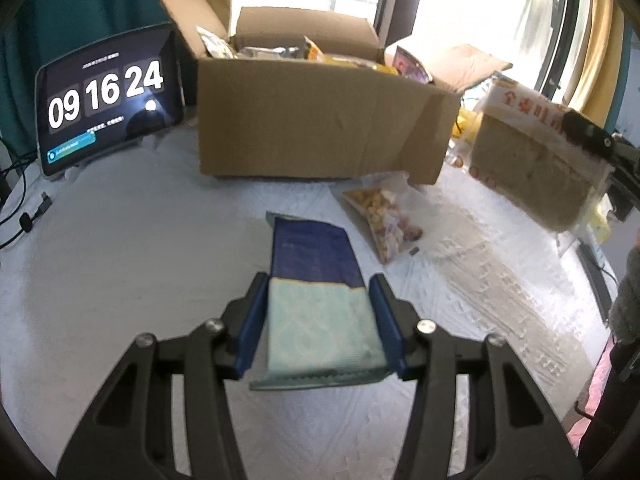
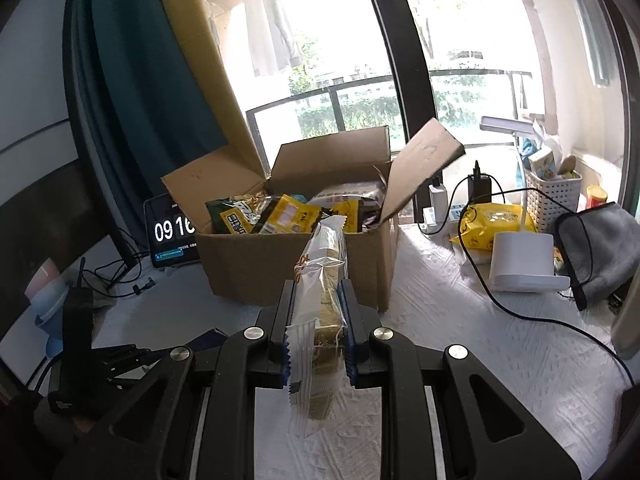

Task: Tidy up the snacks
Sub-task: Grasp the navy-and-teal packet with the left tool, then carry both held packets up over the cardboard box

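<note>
One open box (image 1: 320, 120) stands on the bench (image 1: 120, 260), packed with several snack packs; the exact count is not discernible. One clear snack bag (image 1: 384, 216) lies on the bench just before the box. One clock tablet (image 1: 108, 96) leans left of the box.

Left tongs (image 1: 318, 292): angled down at the bench, clamped on one blue-green packet (image 1: 316, 280) by its long sides.

Right tongs (image 2: 318, 304): pointed toward the box, closed on one cake pack (image 2: 324, 280), held edge-up above the bench.
</note>
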### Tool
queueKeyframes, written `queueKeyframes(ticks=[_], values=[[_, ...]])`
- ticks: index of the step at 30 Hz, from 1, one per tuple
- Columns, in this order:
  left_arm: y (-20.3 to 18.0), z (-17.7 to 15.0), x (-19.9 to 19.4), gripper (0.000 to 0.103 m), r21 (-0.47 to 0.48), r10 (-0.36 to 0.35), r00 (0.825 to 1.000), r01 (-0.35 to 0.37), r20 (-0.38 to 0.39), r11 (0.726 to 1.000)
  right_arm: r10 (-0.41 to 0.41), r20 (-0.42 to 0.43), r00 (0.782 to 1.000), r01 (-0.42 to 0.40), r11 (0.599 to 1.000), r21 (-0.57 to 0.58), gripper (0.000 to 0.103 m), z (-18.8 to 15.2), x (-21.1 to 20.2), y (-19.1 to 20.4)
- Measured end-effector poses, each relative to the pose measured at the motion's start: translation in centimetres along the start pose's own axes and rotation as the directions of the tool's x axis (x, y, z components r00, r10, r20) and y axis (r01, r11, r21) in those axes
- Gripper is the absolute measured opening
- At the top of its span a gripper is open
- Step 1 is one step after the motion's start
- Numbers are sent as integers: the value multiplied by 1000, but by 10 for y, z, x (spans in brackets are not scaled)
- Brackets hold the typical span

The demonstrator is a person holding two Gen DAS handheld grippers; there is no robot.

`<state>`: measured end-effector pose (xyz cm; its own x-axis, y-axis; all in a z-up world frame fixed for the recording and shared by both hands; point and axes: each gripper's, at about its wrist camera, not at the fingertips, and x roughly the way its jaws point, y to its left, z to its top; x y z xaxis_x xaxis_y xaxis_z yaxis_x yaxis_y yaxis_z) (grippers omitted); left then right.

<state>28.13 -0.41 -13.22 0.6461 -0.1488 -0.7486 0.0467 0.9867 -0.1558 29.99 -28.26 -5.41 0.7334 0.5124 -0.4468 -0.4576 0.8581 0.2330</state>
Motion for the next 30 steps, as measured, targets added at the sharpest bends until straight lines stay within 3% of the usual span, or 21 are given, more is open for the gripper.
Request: queueKeyframes(ticks=[14, 30], values=[[20, 30, -52, 52, 18, -27, 990, 24, 142, 1000, -50, 16, 999, 51, 997, -60, 21, 21, 0, 34], [22, 80, -80, 52, 55, -13, 961, -2, 276, 999, -71, 70, 995, 79, 991, -110, 21, 62, 7, 45]])
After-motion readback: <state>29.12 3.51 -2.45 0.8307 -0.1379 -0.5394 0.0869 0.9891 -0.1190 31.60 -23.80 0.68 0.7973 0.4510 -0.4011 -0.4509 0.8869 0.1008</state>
